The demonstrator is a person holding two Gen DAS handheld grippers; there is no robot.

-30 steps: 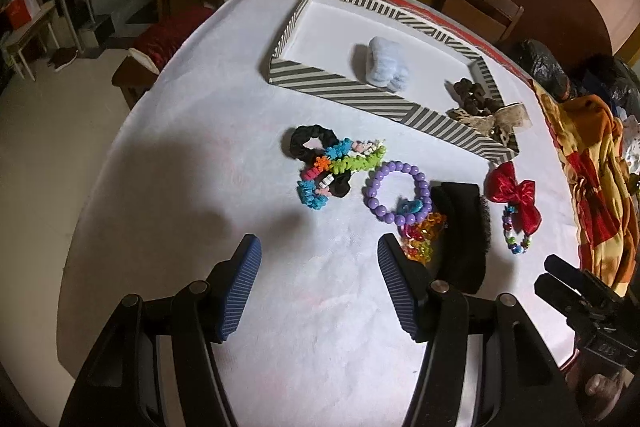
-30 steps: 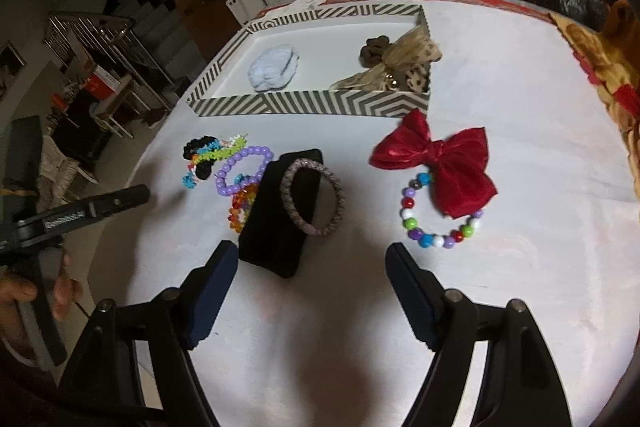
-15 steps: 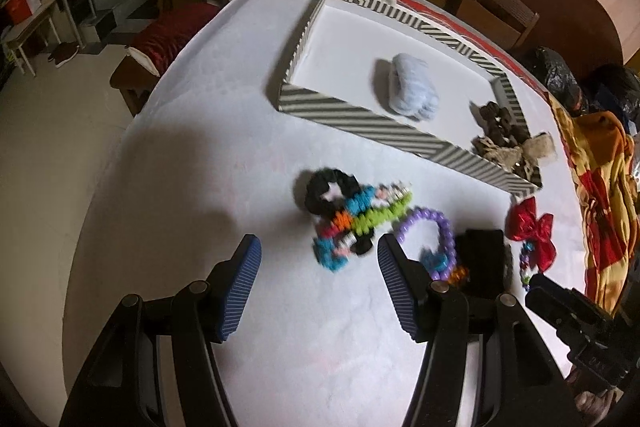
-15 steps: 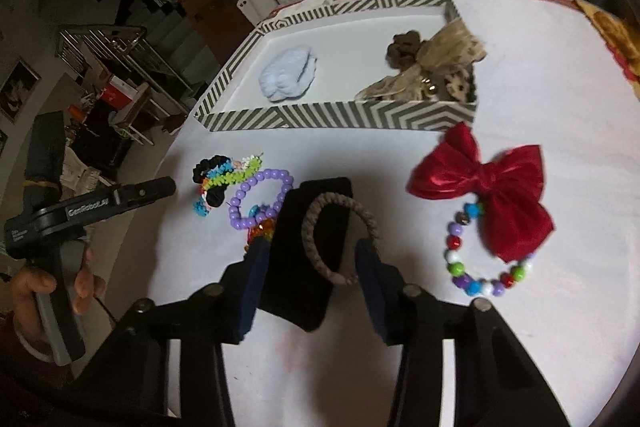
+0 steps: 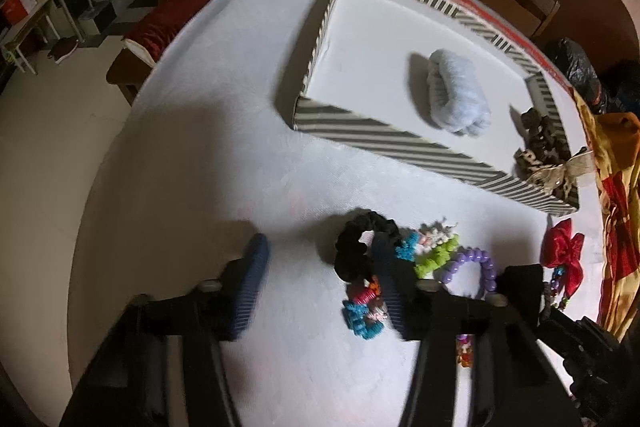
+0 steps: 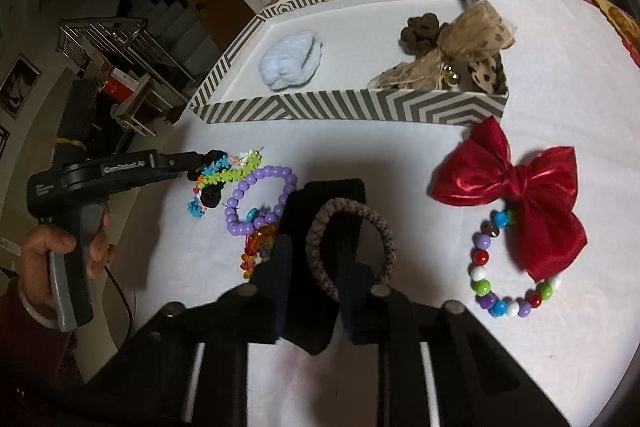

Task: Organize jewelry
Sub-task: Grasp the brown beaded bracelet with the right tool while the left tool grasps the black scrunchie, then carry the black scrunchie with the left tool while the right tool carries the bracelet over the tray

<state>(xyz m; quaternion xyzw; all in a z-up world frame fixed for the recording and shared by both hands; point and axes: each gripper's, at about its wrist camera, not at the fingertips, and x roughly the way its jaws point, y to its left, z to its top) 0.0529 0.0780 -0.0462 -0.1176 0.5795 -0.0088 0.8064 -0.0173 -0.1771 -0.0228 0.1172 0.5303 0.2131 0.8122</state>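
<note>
The right gripper (image 6: 310,267) is low over the bench (image 6: 560,107), its fingers just drawn close together around the near rim of a brown braided bracelet (image 6: 352,243) that lies on a black velvet pad (image 6: 316,195). The left finger (image 6: 276,267) sits outside the ring and the right one inside it; whether the pads already press on the braid cannot be told.

The left gripper (image 5: 324,287) has also been narrowing, and its fingers stand apart with nothing clamped. Its right finger (image 5: 394,291) lies over a tangle made of a black scrunchie (image 5: 352,247) and multicoloured coil hair ties (image 5: 364,311); the left finger (image 5: 250,291) is over bare white cloth. In the right wrist view a hand (image 6: 60,247) holds this gripper's handle, and its tip reaches the same tangle.

Just beside the tangle lie a purple bead bracelet (image 6: 260,199) and an orange-red bead strand (image 6: 258,247), both against the pad's left edge. To the right, a red satin bow (image 6: 520,199) overlaps a multicoloured bead bracelet (image 6: 508,267).

Beyond them stands a striped tray (image 6: 352,107) holding a pale blue scrunchie (image 6: 290,61), a dark brown scrunchie (image 6: 422,31) and a tan spotted bow (image 6: 468,43) in its right corner
</note>
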